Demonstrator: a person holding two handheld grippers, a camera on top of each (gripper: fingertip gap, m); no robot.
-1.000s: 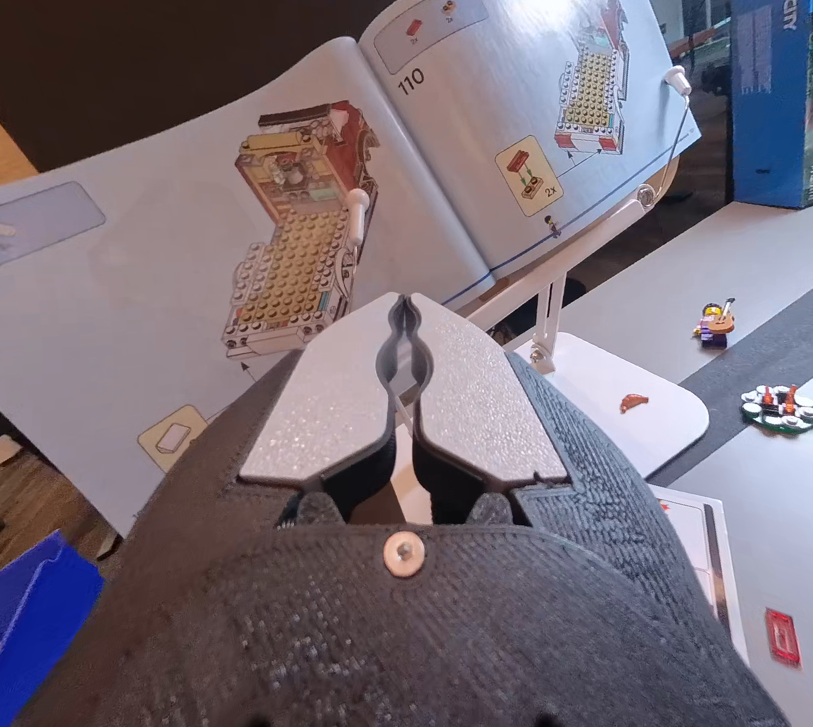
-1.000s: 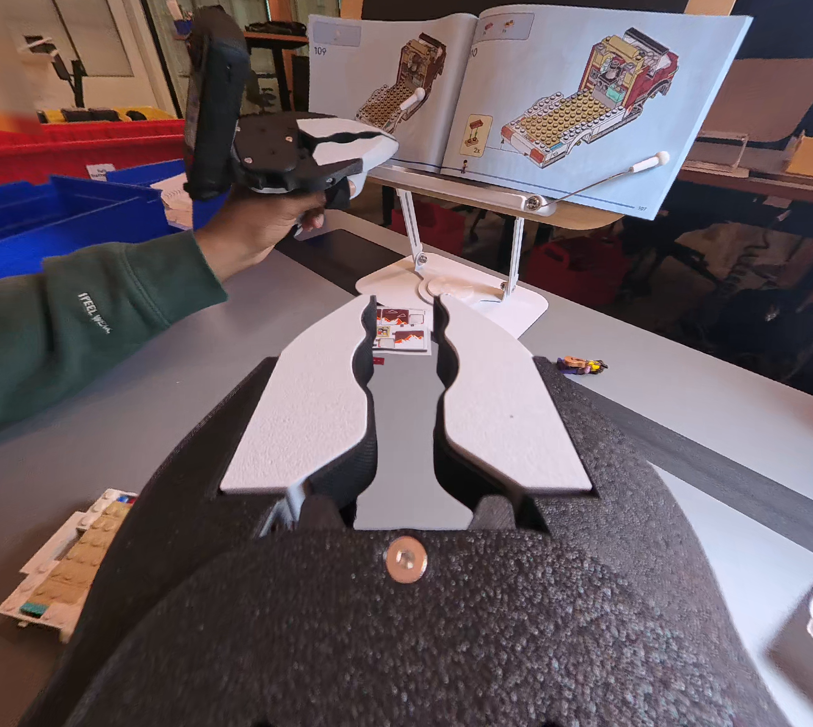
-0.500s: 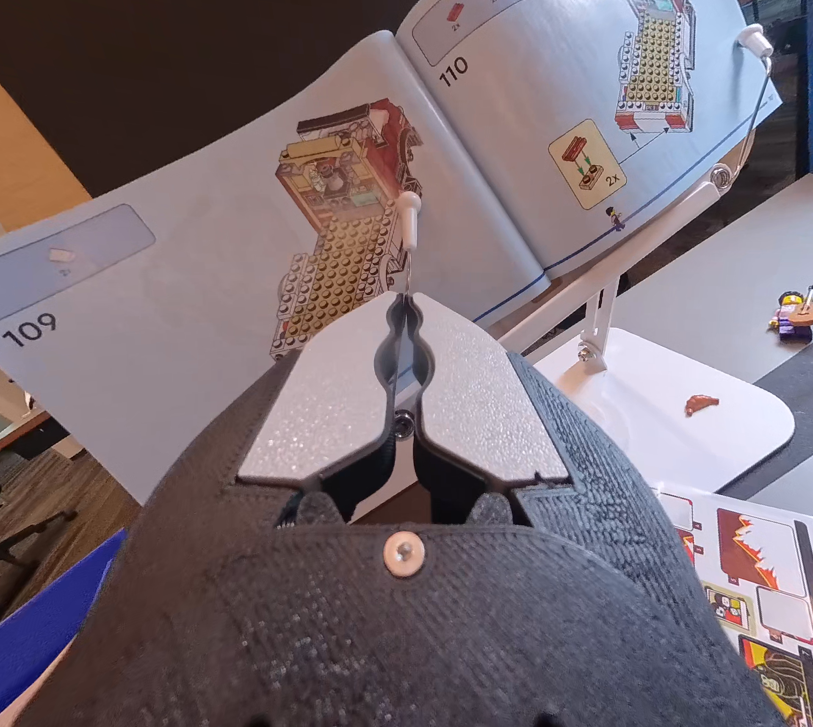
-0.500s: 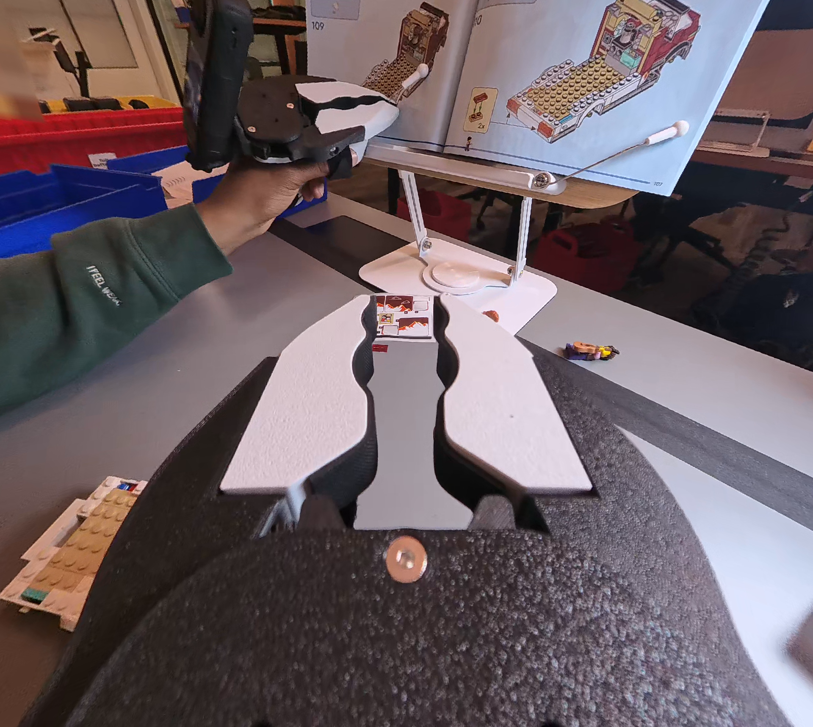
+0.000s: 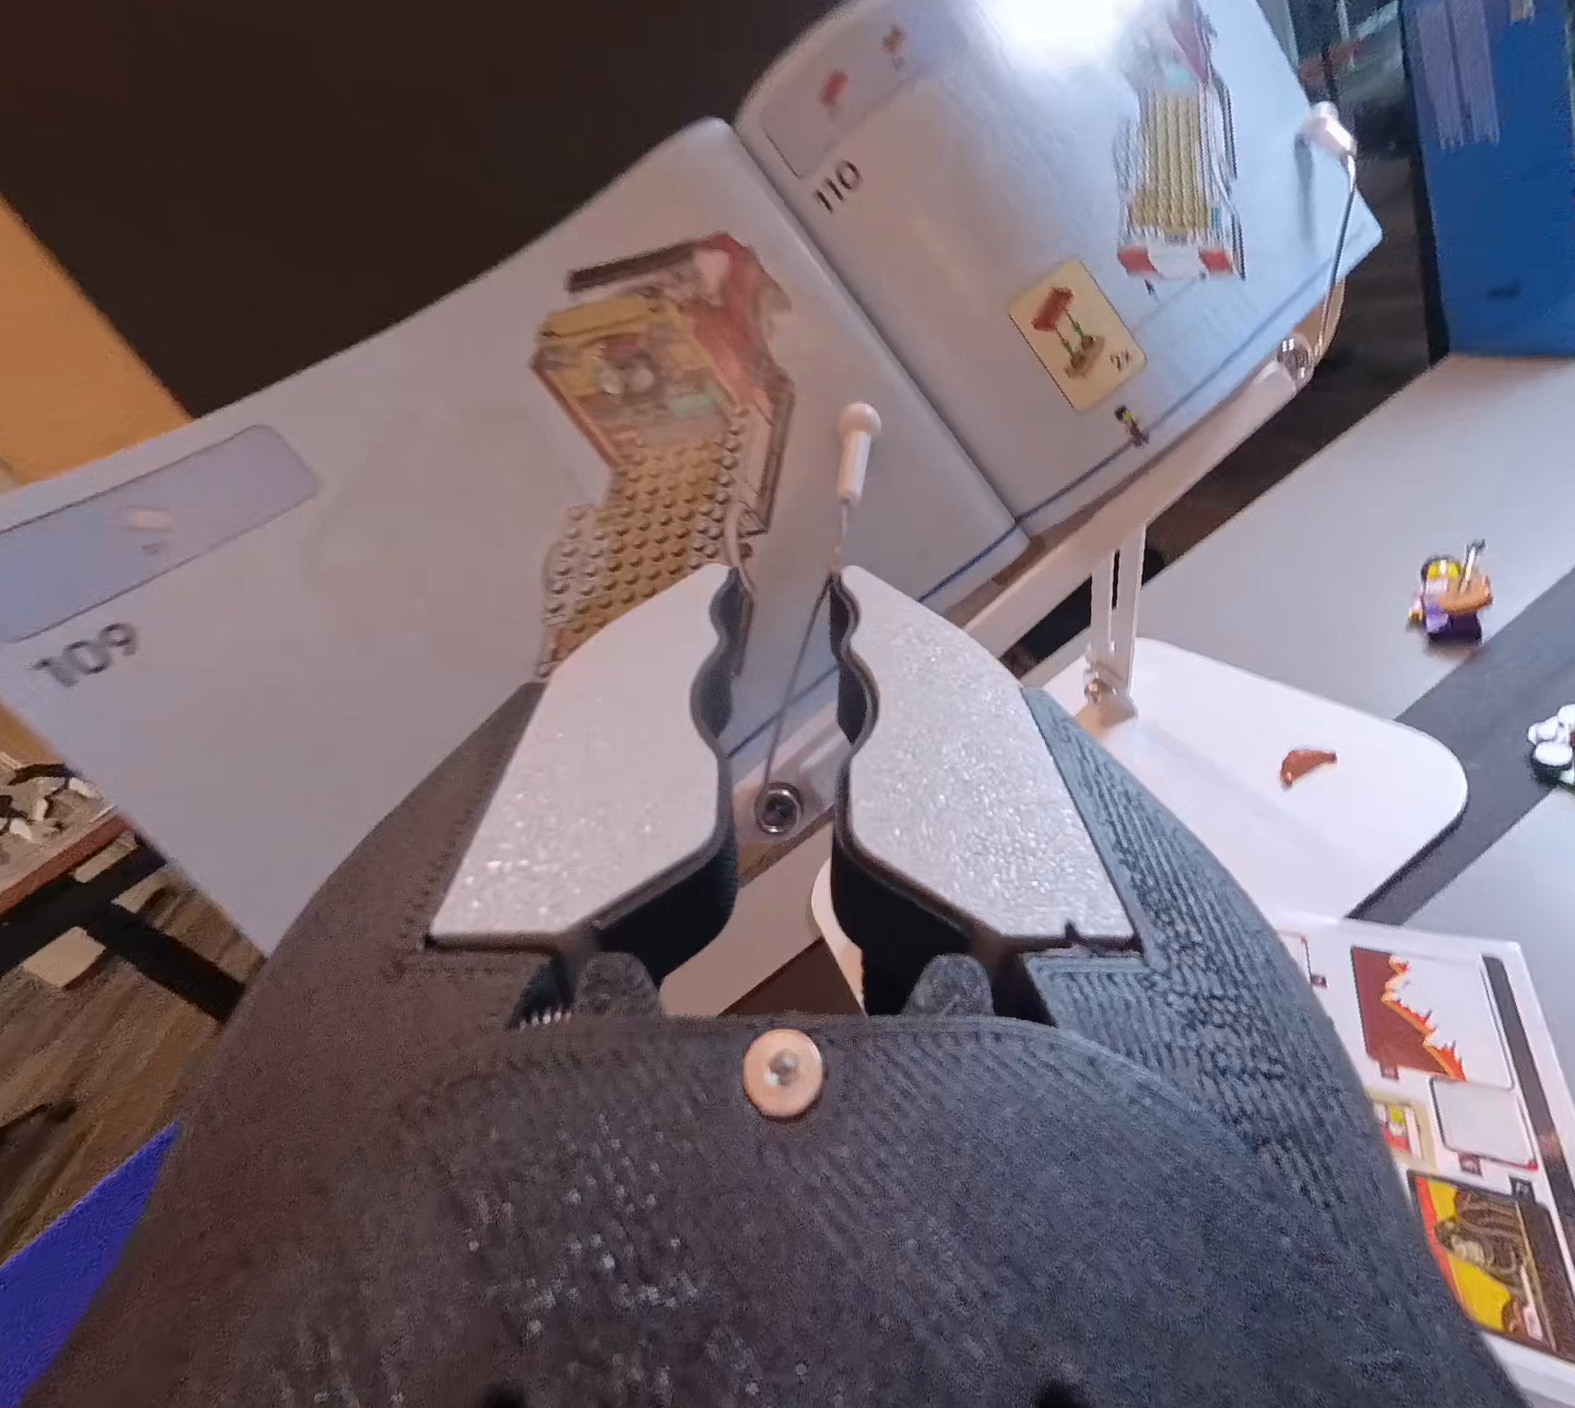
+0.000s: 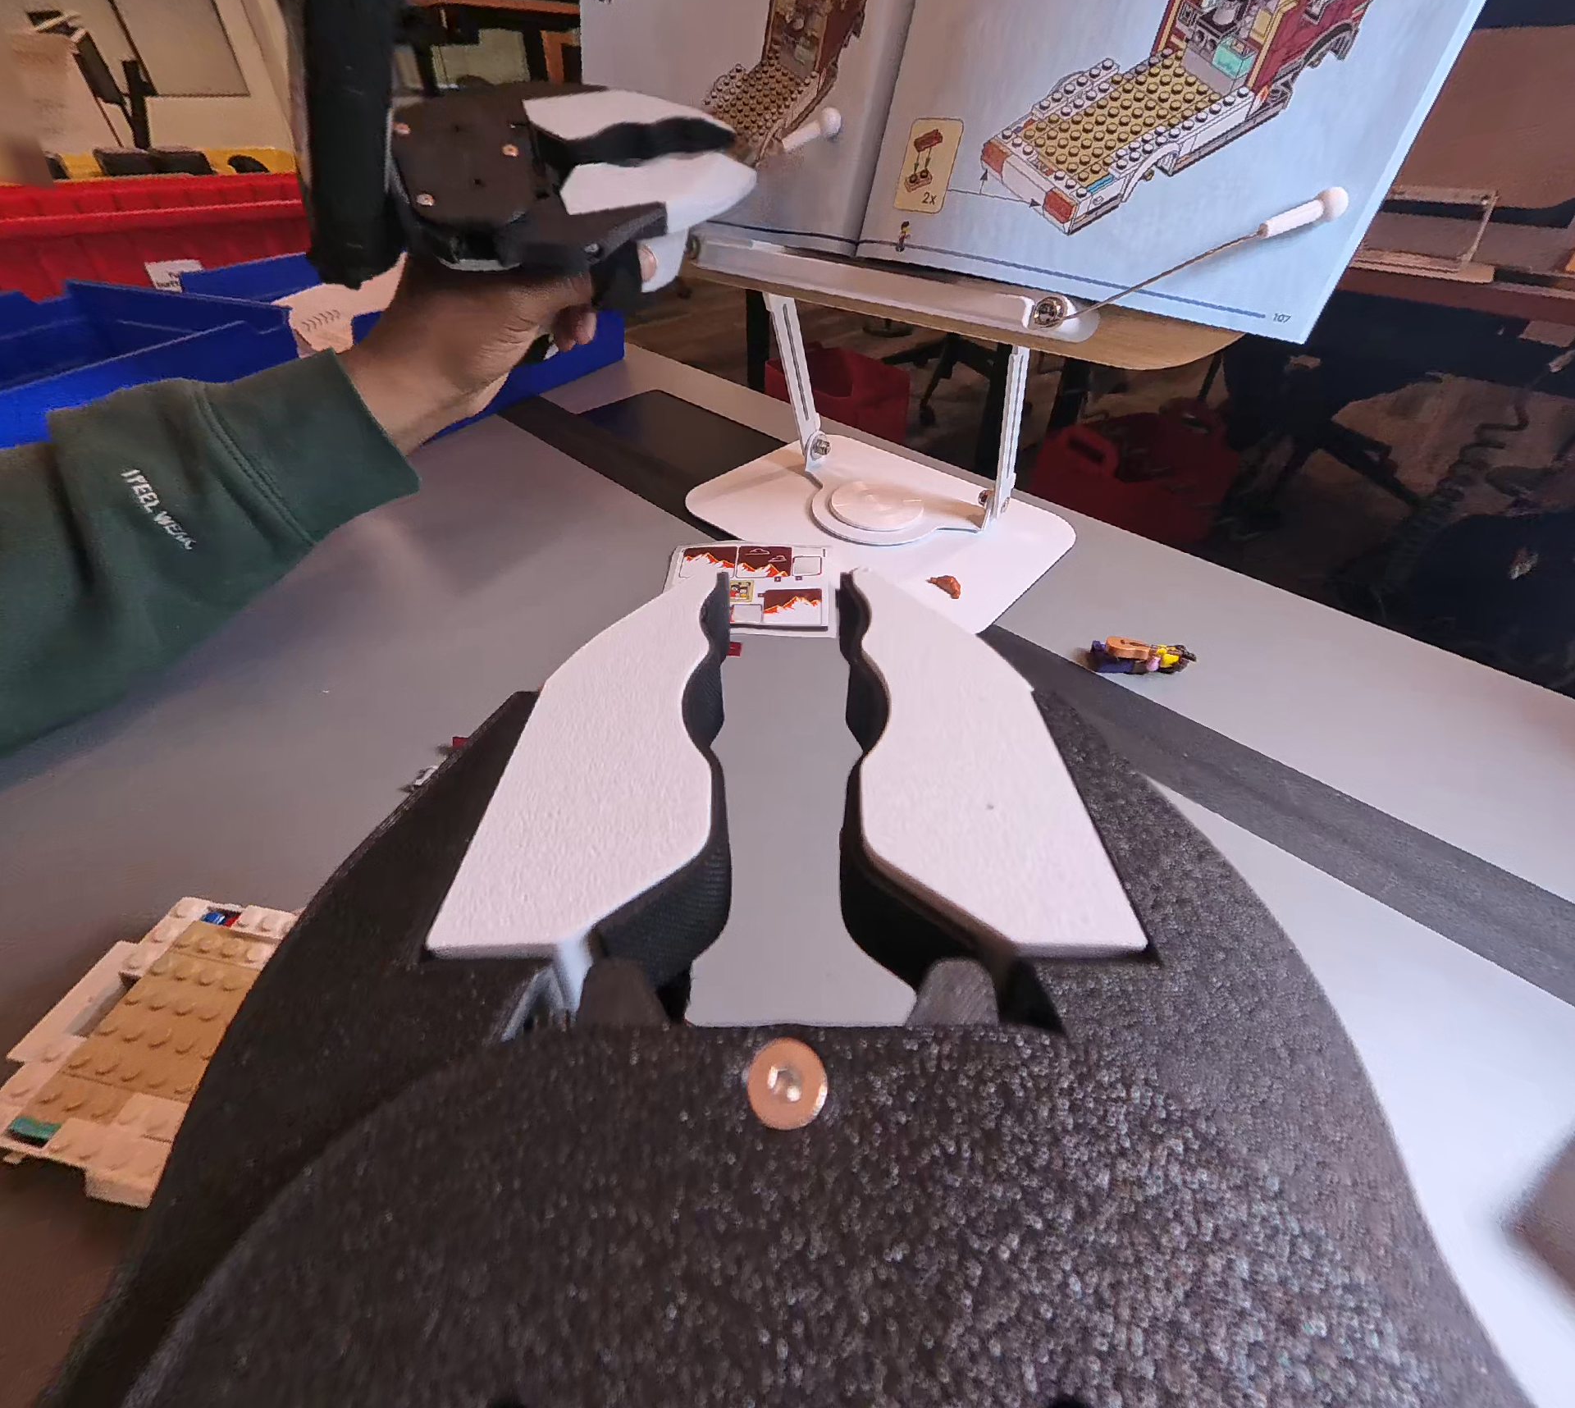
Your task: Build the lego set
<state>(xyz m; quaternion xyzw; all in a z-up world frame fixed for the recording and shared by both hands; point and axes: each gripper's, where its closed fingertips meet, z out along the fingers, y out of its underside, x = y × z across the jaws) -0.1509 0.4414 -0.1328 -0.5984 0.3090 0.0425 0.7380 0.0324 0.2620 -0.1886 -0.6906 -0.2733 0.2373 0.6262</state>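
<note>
- Currently, left gripper: jaws parted by a narrow gap, holding nothing; the thin wire page-holder of the book stand shows between the tips, and contact cannot be told.
- Right gripper: jaws moderately open, empty, above the grey table, pointed at the sticker sheet.
- Change: half a second ago the left jaws were nearly closed around the wire; now they stand apart. The right jaws are unchanged.
- Pose: a hand in a green sleeve holds the left gripper raised, level with the lower edge of the open instruction booklet.
- Lego build: tan-and-white plate assembly, flat on the table, left of the right gripper.
- Minifigure: lying on the table, right of the stand.
- Small brown piece: on the stand's base.
</note>
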